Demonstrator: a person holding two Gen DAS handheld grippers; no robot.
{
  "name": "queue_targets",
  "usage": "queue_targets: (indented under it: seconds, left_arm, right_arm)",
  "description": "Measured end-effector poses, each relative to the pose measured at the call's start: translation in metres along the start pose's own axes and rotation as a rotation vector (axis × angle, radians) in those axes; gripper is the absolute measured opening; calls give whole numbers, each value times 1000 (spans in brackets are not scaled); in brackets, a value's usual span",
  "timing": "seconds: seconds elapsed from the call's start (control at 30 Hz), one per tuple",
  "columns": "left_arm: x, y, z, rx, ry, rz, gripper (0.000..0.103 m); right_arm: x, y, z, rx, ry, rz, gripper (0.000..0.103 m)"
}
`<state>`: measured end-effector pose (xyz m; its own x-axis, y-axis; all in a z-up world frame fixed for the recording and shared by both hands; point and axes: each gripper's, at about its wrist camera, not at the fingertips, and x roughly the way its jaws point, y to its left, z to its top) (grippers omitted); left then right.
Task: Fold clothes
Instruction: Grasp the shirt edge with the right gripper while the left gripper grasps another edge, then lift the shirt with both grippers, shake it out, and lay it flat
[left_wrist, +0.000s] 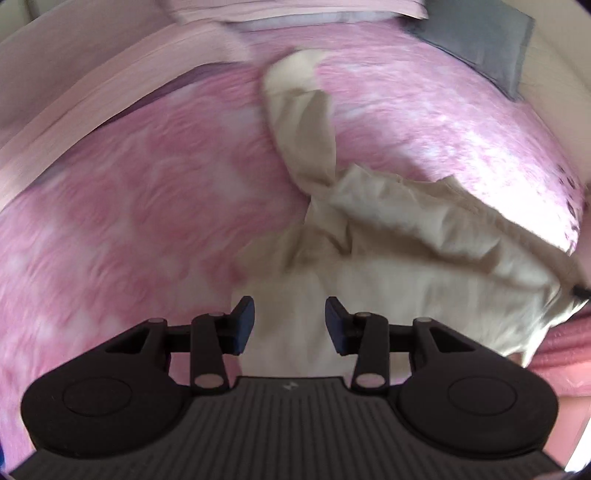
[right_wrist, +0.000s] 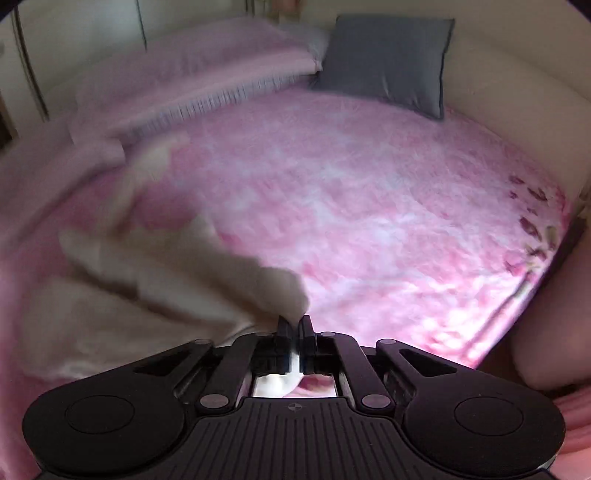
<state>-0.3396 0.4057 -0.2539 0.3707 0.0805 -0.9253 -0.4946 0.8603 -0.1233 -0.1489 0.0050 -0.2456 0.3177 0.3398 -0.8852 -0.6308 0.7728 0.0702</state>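
Observation:
A cream-coloured garment (left_wrist: 388, 236) lies crumpled on the pink bedspread (left_wrist: 140, 192), one long part reaching toward the far side. My left gripper (left_wrist: 290, 321) hovers over its near part, jaws apart, nothing between the blue pads. In the right wrist view the same cream garment (right_wrist: 177, 280) trails off blurred to the left. My right gripper (right_wrist: 294, 325) is shut on a fold of that cloth, which shows between and behind the fingers. At the right edge of the left wrist view, the garment's lifted corner (left_wrist: 561, 280) is pulled up.
A grey pillow (right_wrist: 388, 62) stands at the head of the bed (right_wrist: 369, 192). A folded pink blanket (right_wrist: 192, 81) lies along the far left side. A cream padded bed frame (right_wrist: 517, 122) curves around the right. A pink sleeve (left_wrist: 554, 354) shows at right.

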Motion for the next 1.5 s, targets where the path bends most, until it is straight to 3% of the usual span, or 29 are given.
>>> queue_targets:
  seconds: [0.07,0.1,0.17,0.2,0.23,0.33,0.5,0.6,0.73,0.77,0.83,0.87,0.9,0.93,1.0,1.1,1.23,1.37,1.5]
  left_arm:
    - [16,-11,25,42,-3,-11,42]
    - [24,-16,37,61,-5,-17,43]
    - [39,-24,63,79,-18,-45,45]
    - [46,-28,77,86,-29,-68,46]
    - [55,-33,92,107,-39,-90,47]
    - [89,-51,131,224,-59,-147,49]
    - [158,-94,169,524,7,-281,49]
    - [195,-113,166,659,74,-314,59]
    - [237,-121,150,726,159,-315,55]
    - [241,-119,145,719,156,-317,50]
    - [236,-111,137,693,129,-334,8]
    - [232,-107,134,675,118,-337,1]
    - [225,-102,131,657,97,-329,1]
    - [216,-97,128,644,66,-317,1]
    - [189,-80,125,593,-11,-276,1]
    - [127,-41,119,440,-177,-209,2]
    - [12,8,95,273,-464,-65,2]
    - [-110,34,61,192,-723,70,2]
    - [-217,33,17,158,-898,181,2]
  right_arm:
    - [27,-25,-9,115,163,31,3]
    - [35,-37,-14,189,188,50,13]
    - [38,-57,-19,344,146,58,39]
    - [38,-66,-20,411,114,58,63]
    - [38,-76,-16,464,84,59,69]
    - [49,-92,-1,532,64,67,69]
    - [68,-100,1,574,90,107,69]
    - [75,-101,-6,584,95,151,69]
    - [87,-105,-9,611,87,207,69]
    - [90,-103,-9,620,80,225,69]
    - [95,-100,-8,638,67,262,69]
    - [98,-98,-8,646,61,281,65]
    - [98,-92,-2,616,50,270,23]
    - [96,-85,5,576,38,251,3]
    - [93,-72,20,496,15,215,3]
    - [63,-46,60,309,-129,213,3]
    - [13,9,123,11,-336,248,3]
    - [-50,66,168,-220,-557,317,3]
    - [-122,109,188,-369,-752,377,3]
